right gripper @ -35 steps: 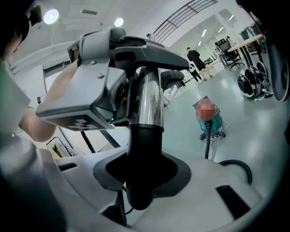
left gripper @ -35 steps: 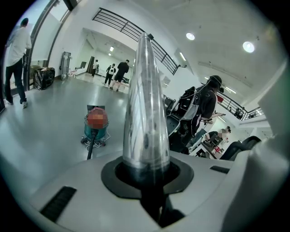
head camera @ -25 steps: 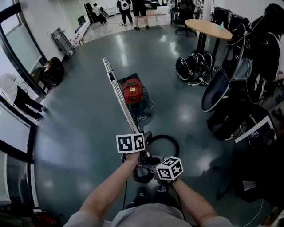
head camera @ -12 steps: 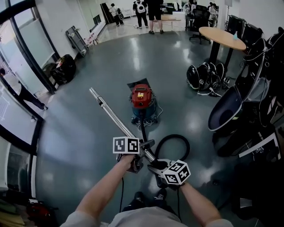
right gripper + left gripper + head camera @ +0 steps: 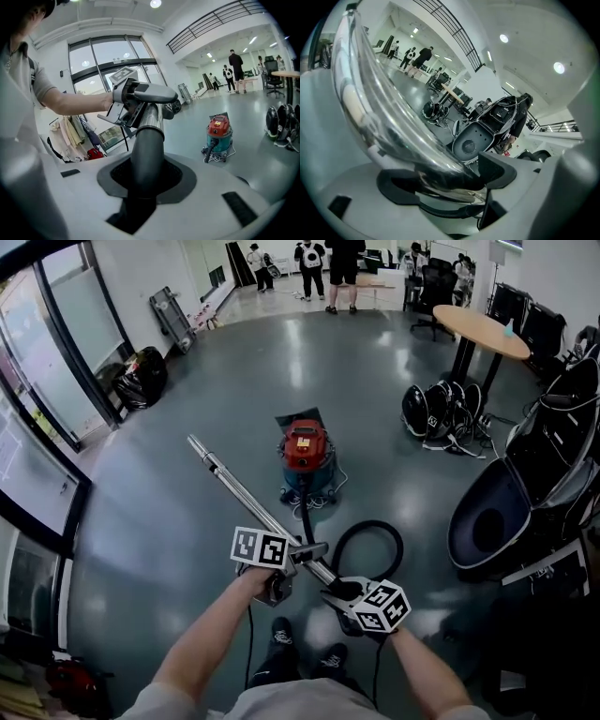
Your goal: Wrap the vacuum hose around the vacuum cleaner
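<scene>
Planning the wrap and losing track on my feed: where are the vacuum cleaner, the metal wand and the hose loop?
vacuum cleaner (image 5: 306, 448): head view, on its red lid.
metal wand (image 5: 239, 490): head view, mid-length of the tube.
hose loop (image 5: 370, 524): head view, top of the black loop on the floor.

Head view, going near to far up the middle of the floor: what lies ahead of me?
shoes → hose loop → vacuum cleaner → people standing at the far end
</scene>
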`<state>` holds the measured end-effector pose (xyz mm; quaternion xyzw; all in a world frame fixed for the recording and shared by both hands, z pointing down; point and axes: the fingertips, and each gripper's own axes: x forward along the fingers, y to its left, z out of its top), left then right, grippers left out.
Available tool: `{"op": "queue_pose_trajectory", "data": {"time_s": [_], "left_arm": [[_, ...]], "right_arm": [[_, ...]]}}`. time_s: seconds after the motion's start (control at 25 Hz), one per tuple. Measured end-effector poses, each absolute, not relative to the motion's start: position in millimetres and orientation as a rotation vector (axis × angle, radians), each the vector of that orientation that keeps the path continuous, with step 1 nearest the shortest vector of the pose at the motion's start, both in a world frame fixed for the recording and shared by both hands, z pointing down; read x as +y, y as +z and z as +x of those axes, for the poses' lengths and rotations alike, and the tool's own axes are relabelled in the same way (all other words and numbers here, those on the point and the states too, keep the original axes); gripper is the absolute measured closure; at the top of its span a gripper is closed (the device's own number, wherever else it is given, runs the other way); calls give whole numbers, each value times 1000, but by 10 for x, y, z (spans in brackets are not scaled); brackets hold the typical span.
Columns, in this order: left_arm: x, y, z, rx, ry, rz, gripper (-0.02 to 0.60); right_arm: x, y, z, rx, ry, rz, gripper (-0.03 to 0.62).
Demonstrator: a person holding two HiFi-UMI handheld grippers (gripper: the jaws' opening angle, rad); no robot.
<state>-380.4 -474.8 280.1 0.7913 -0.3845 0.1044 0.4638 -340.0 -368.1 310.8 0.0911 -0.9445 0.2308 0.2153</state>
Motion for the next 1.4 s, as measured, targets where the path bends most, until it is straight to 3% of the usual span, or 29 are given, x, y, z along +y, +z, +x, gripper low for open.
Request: {"op": "queue_pose_trajectory", "data": {"time_s": [0.36,0.64,1.0,1.4], "left_arm": [[-4938,2798,-4251,-812,250,1999,202],[-5065,2932,-4957,-800,350,2038,202],[-5305,2910,-5553,-933,1023,2548,204],[-5758,3027,-5755,-689,1628,2900,210]], "right_arm": [[-3969,3145,-3710,-2553,612,318,491],[-4363,3259,-4120,-2498,669,419,491],[-4687,3307,-4459,-2411,664,465,491],[-4711,3276,-4470,-2300,623,458,491]]}}
